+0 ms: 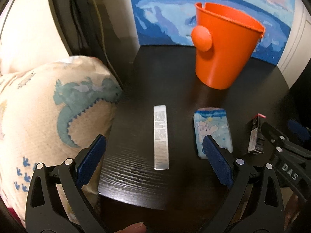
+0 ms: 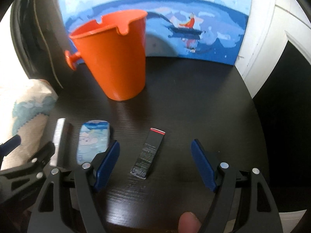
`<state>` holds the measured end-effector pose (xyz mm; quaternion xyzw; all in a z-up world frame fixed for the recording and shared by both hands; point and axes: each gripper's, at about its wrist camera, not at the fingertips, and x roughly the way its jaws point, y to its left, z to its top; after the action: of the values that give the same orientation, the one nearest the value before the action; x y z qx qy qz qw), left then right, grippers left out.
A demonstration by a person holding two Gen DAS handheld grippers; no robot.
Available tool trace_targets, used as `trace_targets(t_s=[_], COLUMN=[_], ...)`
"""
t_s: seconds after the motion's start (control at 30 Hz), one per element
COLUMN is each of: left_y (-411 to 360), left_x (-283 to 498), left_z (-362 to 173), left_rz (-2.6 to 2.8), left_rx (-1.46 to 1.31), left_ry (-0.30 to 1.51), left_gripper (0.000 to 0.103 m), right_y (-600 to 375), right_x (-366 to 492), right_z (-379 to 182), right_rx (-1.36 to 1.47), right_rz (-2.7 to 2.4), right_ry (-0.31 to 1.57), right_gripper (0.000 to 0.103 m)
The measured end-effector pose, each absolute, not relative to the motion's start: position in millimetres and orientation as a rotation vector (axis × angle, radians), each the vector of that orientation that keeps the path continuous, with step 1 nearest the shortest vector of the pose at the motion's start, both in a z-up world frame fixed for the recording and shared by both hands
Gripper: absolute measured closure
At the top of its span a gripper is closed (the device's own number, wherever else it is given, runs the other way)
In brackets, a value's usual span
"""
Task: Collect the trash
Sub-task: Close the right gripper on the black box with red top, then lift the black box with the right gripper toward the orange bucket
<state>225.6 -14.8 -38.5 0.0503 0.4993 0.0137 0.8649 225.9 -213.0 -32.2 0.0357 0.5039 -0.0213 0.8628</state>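
Note:
An orange bucket point(image 1: 223, 46) stands upright at the back of a dark wooden table point(image 1: 175, 77); it also shows in the right wrist view point(image 2: 116, 62). A long silver box point(image 1: 161, 136) lies between the open jaws of my left gripper point(image 1: 153, 149). A blue cartoon tissue pack point(image 1: 212, 130) lies to its right, at the right finger's tip. A black box with a red end point(image 2: 148, 153) lies between the open jaws of my right gripper point(image 2: 155, 155). Both grippers are empty, low over the table's near part.
A blue painting point(image 2: 175, 19) leans behind the bucket. A dragon-print cushion point(image 1: 48, 116) presses against the table's left edge. A white door frame point(image 2: 272, 38) is at the right. The right gripper shows in the left wrist view point(image 1: 281, 141).

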Motion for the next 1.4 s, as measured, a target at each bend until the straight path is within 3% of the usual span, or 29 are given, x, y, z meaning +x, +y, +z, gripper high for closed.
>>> trace_targets(t_s=[0.63,0.67,0.73,1.4], left_y=[-28,-28,-29,-35], left_x=[237,237,236,229], left_z=[-70,-70,-69,-65], left_rz=[0.02,0.014,0.008,0.002], left_rx=[0.106,0.103,0.115,0.111], left_ry=[1.081,1.081,1.064,1.078], left_gripper=[0.006,0.006,0.006,0.006], right_y=[-214,-213,-209,-216], right_x=[238,239,238,226], right_z=[-71,-73,-70,-62], right_rx=[0.06,0.055,0.01,0.049], right_rz=[-0.071,-0.067,-0.085,-0.056], right_ry=[1.132,1.145,1.137,1.111], right_gripper=[0.027,0.051,0.08,0.081])
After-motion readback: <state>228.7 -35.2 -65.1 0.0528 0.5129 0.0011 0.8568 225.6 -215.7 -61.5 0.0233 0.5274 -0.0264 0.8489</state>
